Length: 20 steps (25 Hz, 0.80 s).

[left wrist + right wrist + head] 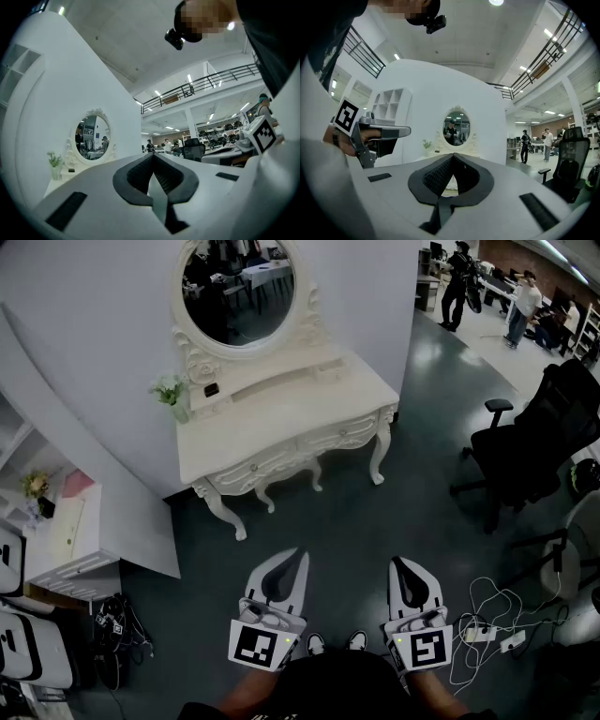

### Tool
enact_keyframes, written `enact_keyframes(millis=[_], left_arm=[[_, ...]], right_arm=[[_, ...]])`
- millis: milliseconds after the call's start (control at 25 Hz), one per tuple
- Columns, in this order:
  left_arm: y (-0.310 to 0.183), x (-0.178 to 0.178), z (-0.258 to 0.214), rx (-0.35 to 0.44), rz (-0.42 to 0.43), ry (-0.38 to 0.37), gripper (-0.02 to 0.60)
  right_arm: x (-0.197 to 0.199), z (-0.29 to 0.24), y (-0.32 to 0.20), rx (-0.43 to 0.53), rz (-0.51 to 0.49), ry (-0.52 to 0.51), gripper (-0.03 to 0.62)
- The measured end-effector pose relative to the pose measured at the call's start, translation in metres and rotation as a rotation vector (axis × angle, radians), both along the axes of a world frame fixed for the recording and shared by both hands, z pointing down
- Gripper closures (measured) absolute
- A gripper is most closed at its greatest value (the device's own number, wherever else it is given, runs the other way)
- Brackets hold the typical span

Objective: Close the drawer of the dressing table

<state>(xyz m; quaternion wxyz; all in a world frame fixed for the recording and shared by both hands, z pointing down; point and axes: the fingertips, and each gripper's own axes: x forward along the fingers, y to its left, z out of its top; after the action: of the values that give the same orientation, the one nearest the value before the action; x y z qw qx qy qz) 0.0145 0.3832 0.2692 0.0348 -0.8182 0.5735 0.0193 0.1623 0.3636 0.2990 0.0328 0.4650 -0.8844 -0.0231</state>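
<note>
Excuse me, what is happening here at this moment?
A person stands some way back from the white dressing table, holding a hand-held gripper in each hand. The left hand-held gripper and the right hand-held gripper are both shut and empty, pointing level toward the table. Neither touches it. Whether a drawer stands open cannot be told from here.
</note>
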Motion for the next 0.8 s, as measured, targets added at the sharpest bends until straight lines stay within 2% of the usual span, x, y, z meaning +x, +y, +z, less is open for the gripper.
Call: enact_keyframes(millis=[160,400,520,800], left_arm=[[-0.001,0.007,-0.001,0.007,0.007,-0.001,0.578],[0.000,0.020,0.003,-0.004,0.003,-0.002,0.578],[0.000,0.027,0.002,0.011,0.002,-0.003,0.578],[0.003,0.054,0.010,-0.012,-0.009,-0.005,0.578]], right_arm=[[0.006,-0.002,-0.001,0.026,-0.001,0.002,0.595],[0.022,0.014,-0.002,-0.040,0.004,-0.013,0.595],[0.031,0.016,-0.001,-0.031,0.005,-0.012,0.595],[0.051,0.017,-0.002,-0.019,-0.022,-0.022,0.595]])
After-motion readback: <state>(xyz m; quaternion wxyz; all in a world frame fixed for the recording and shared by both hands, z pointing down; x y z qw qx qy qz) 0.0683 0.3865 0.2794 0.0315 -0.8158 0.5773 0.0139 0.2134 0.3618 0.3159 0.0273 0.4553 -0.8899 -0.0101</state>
